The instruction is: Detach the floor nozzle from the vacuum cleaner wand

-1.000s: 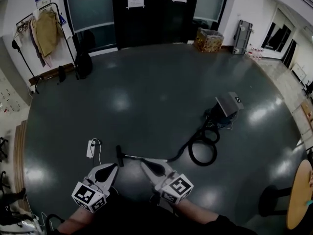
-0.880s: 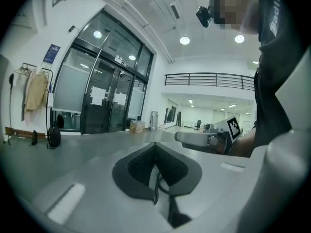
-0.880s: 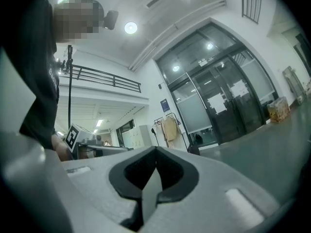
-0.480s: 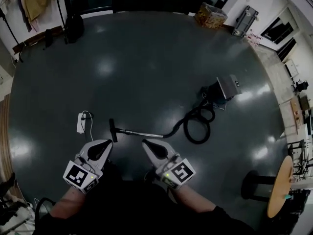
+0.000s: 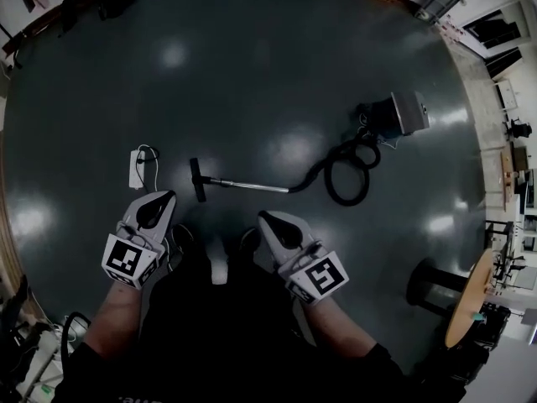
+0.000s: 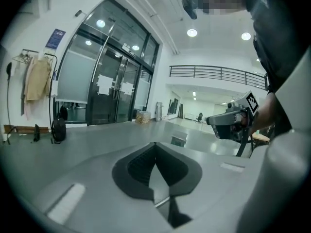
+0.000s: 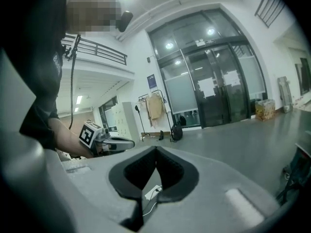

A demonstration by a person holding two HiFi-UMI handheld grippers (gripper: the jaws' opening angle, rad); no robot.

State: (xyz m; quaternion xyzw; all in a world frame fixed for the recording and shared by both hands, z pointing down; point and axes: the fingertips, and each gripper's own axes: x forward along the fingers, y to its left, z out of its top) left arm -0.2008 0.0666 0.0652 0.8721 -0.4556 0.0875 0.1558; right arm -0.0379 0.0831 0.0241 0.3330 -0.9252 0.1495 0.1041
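Note:
The vacuum cleaner lies on the dark floor in the head view. Its black floor nozzle (image 5: 197,180) sits at the left end of the thin metal wand (image 5: 248,185). A coiled black hose (image 5: 348,175) runs from the wand to the canister body (image 5: 394,114) at the right. My left gripper (image 5: 161,201) is shut and empty, just below and left of the nozzle. My right gripper (image 5: 270,221) is shut and empty too, below the wand. Both are held above the floor, apart from the vacuum. In the left gripper view the wand shows as a thin bar between the shut fingers (image 6: 146,166).
A white power strip (image 5: 137,168) with a cable lies on the floor left of the nozzle. A round wooden table (image 5: 466,300) stands at the right. My shoes (image 5: 243,242) show between the grippers. Glass doors (image 6: 114,91) and a coat rack (image 6: 34,81) stand far off.
The head view has tilted down, so the vacuum now lies higher in the picture. Both grippers have moved down and slightly apart, staying shut.

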